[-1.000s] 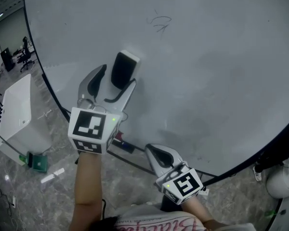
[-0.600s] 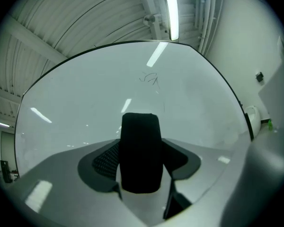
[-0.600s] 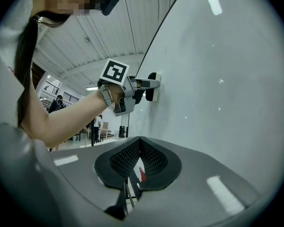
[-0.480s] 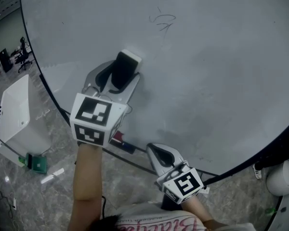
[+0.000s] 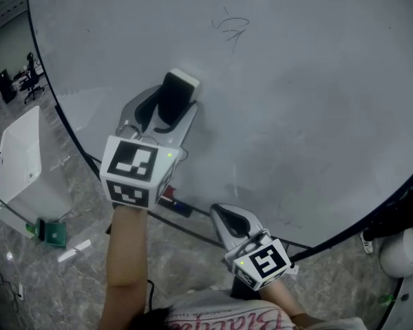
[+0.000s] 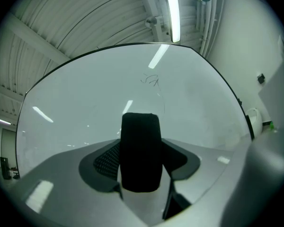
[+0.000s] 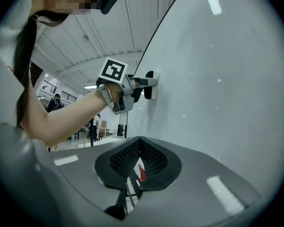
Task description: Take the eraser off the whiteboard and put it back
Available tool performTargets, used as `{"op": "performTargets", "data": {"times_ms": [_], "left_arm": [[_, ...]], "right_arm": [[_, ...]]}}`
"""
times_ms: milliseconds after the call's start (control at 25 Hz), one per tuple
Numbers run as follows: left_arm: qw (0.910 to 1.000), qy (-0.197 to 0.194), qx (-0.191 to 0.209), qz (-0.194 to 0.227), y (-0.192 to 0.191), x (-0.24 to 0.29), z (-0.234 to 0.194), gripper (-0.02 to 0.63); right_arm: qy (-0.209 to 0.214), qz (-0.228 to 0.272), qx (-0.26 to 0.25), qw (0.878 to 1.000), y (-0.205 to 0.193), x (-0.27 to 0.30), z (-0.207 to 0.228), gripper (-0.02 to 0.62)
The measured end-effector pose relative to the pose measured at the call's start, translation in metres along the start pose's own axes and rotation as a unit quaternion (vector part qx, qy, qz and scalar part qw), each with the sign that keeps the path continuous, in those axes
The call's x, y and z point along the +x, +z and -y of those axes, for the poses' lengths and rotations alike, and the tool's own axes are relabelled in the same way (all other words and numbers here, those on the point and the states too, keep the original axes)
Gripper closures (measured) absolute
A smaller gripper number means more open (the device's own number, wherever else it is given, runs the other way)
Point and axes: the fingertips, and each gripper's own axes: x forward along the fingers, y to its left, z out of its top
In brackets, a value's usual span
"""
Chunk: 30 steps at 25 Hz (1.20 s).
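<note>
A black eraser with a white back point(image 5: 175, 96) sits against the whiteboard point(image 5: 296, 81). My left gripper point(image 5: 171, 107) has one jaw on each side of it; the jaws are closing and both pads touch the eraser's sides. In the left gripper view the eraser point(image 6: 139, 131) stands upright between the fingers point(image 6: 104, 161), filling the gap, with the whiteboard point(image 6: 85, 103) behind. My right gripper point(image 5: 220, 215) hangs low by the board's bottom edge, shut and empty. From the right gripper view point(image 7: 140, 141) the left gripper point(image 7: 144, 86) and eraser point(image 7: 151, 85) show at the board point(image 7: 217, 79).
A small black scribble point(image 5: 230, 27) marks the board above the eraser. A red and blue marker point(image 5: 173, 201) lies on the ledge under the board. A white cabinet point(image 5: 20, 163) and a green item point(image 5: 54, 232) stand on the floor at left.
My left gripper moved up to the board and its jaws closed in around the eraser. The right gripper stayed where it was.
</note>
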Motion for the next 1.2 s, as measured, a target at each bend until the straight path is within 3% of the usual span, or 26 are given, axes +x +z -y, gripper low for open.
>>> {"op": "performTargets", "data": {"times_ms": [440,720,1200], "left_arm": [[0.9991,0.029,-0.020,0.025,-0.020,-0.046,0.003,0.359],[0.9954,0.033,-0.078,0.046,-0.038,-0.078,0.013,0.359],[0.9953,0.030,-0.089,0.022,-0.078,-0.122,0.056,0.359]], "right_arm": [[0.022,-0.002,-0.003,1.000,-0.006,0.003,-0.014,0.594],[0.036,-0.002,-0.010,0.999,-0.006,0.001,-0.022,0.594],[0.028,-0.006,-0.006,1.000,-0.005,0.000,-0.017,0.594]]}}
